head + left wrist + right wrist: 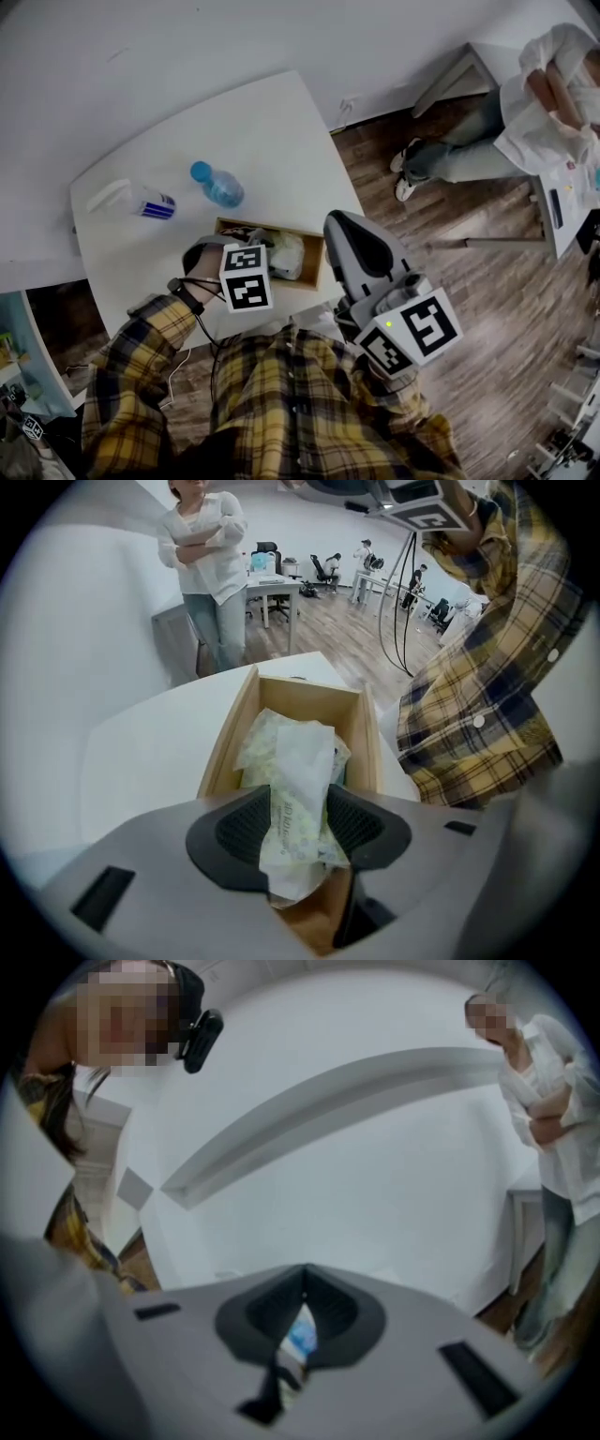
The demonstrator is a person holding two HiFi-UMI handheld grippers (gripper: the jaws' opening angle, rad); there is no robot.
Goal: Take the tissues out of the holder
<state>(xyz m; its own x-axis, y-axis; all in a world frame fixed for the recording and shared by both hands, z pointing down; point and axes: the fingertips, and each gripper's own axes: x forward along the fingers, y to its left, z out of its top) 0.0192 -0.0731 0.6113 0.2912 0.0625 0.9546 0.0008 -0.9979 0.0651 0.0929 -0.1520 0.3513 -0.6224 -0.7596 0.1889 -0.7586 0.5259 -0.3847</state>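
Gripping crumpled pale tissue pack (296, 757) | left tool (298, 803) | over wooden holder (228, 735) | right tool (303, 1274) closed

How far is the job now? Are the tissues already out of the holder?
Not out yet. Done: the left tool is shut on the tissue pack. In hand: that grip, with the pack lying inside the holder. Left: lifting it out. The right tool is shut, empty, held aside.
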